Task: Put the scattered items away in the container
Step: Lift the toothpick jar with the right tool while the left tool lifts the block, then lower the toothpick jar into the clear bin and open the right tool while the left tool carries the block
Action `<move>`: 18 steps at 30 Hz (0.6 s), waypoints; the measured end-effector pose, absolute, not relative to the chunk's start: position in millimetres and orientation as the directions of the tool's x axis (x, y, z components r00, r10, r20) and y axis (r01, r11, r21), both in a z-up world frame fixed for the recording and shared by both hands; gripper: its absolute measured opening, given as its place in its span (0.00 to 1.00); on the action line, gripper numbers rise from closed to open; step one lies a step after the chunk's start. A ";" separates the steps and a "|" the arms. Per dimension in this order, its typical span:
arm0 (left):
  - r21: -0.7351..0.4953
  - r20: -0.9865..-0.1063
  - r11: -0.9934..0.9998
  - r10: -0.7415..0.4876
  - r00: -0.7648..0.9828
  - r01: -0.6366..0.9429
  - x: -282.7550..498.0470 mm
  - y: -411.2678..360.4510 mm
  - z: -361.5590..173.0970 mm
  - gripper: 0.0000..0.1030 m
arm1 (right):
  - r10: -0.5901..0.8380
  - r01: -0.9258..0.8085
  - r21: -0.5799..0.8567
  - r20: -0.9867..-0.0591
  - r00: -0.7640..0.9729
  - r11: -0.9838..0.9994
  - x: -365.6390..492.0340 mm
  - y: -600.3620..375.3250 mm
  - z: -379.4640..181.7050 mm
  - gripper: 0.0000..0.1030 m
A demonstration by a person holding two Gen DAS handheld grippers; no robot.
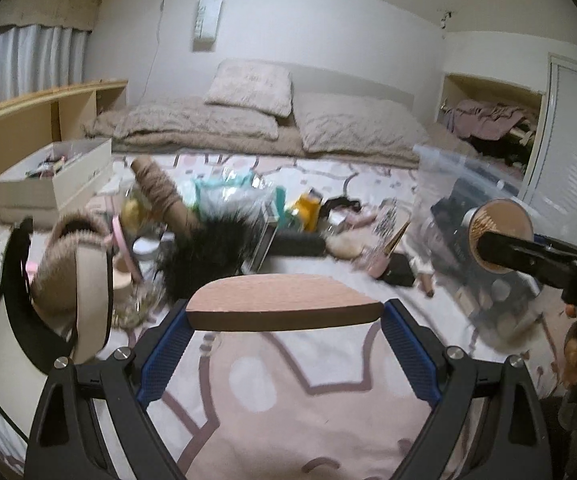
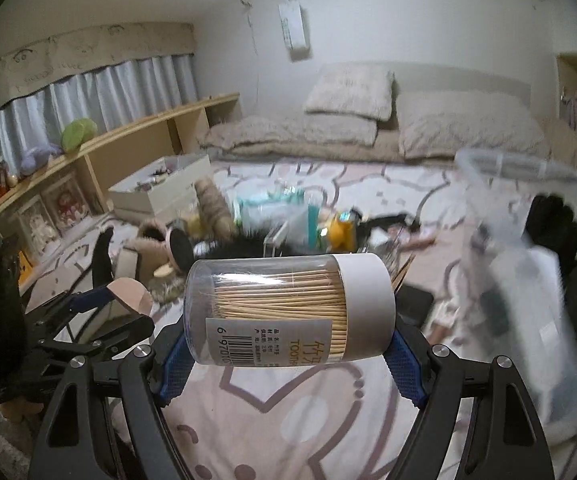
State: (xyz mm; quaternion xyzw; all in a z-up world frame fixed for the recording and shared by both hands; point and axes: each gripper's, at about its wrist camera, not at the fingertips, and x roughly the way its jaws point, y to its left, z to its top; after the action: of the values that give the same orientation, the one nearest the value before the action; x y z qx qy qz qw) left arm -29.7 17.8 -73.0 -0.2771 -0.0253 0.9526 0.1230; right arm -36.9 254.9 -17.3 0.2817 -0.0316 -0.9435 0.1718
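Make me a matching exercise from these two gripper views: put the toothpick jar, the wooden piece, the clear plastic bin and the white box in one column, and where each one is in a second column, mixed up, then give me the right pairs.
Things:
1. toothpick jar
2. wooden piece
3. clear plastic bin
4. white box

Places:
A. on the bed cover at the far left, beside the wooden shelf
B. clamped sideways in the right gripper
C. on the right of the bed, holding some items
D. held between the fingers of the left gripper

Pairs: 1-B, 2-D, 3-C, 4-A
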 end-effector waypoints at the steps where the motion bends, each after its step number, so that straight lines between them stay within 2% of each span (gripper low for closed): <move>1: -0.115 -0.514 -0.968 0.251 -0.820 -0.224 -29.6 20.0 -67.9 0.91 | -0.336 0.303 0.150 -0.510 -0.792 -0.941 -34.8 260.8 -8.4 0.80; 12: -0.118 -0.438 -0.957 0.291 -0.851 -0.266 -21.9 52.5 -14.7 0.91 | -0.202 0.193 0.068 -0.458 -0.866 -0.979 -17.4 333.5 46.3 0.80; 18: -0.109 -0.405 -0.948 0.317 -0.858 -0.299 -15.8 79.5 8.7 0.91 | -0.147 0.138 0.054 -0.490 -0.859 -0.989 -17.1 367.3 47.5 0.79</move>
State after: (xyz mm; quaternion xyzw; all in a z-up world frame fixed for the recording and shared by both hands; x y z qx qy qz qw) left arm -15.8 79.5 8.7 -0.2138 -0.0212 0.9635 0.1598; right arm -17.1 367.3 47.5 0.2549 -0.0086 -0.9641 0.0741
